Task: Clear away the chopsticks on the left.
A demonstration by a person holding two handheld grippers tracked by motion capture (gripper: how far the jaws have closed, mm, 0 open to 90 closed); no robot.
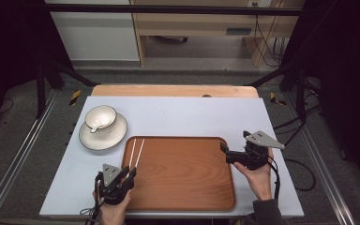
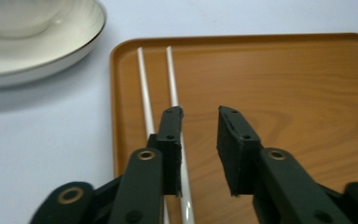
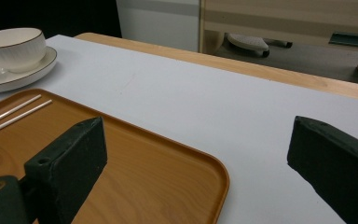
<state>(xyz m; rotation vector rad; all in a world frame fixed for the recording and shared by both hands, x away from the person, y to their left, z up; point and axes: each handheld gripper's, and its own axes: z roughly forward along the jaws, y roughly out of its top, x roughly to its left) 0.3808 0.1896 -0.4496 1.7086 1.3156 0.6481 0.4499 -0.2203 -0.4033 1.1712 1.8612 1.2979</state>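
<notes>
Far left on the white table top (image 1: 178,115): a cream bowl (image 1: 101,117) with a spoon (image 1: 95,127) in it, set on a gold-rimmed saucer (image 1: 104,139); just right of that, a brown wooden tray (image 1: 183,180), lying flat near the front edge; along the tray's left side, two white chopsticks (image 1: 136,152), side by side and nearly parallel, flat on the wood, pointing away towards the tray's far rim; at their near ends, the left gripper (image 1: 128,176), held in a hand (image 1: 115,211) at the tray's front left corner, jaws parted with nothing pressed between the pads; in the left gripper view, the left jaw sitting over the right-hand chopstick (image 2: 173,84), the other chopstick just outside it, bare tray wood in the gap; further right, across the tray, the right gripper (image 1: 225,150) held in the other hand (image 1: 260,180) at the tray's right edge, jaws spread wide and empty, pointing leftwards over the tray's far right corner, well apart from the chopsticks.
</notes>
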